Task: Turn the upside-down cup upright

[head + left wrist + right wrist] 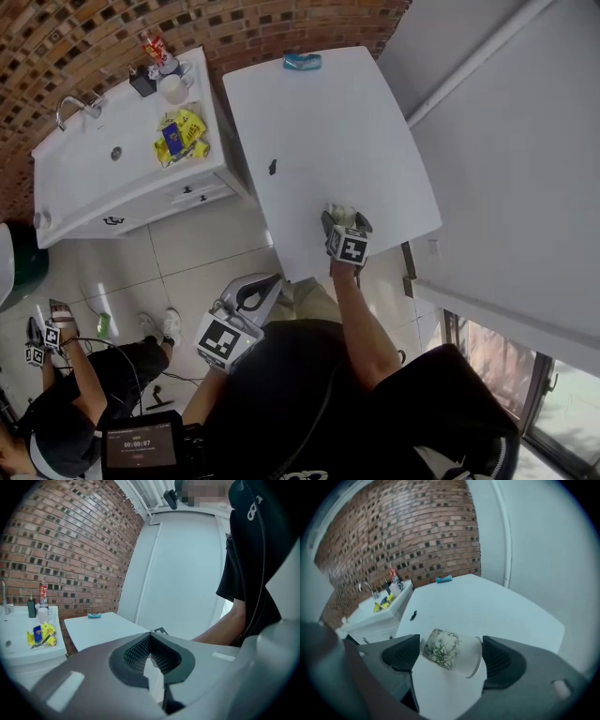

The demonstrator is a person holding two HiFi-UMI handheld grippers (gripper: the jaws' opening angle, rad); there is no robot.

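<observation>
A white paper cup with a green bamboo print (pixel 449 651) lies tilted on its side between the jaws of my right gripper (pixel 451 660). Its base is against the left pad and its rim against the right pad, and the gripper is shut on it. In the head view this right gripper (pixel 344 217) is over the near edge of the white table (pixel 319 112), and only a pale bit of the cup (pixel 338 211) shows. My left gripper (pixel 267 281) hangs off the table by my body. Its jaws (pixel 150 641) meet at the tips with nothing in them.
A teal object (pixel 302 62) lies at the table's far edge and a small black thing (pixel 273 168) near its left side. A white sink cabinet (pixel 122 159) with bottles and yellow packets stands to the left. Another person (pixel 56 394) is on the floor at lower left.
</observation>
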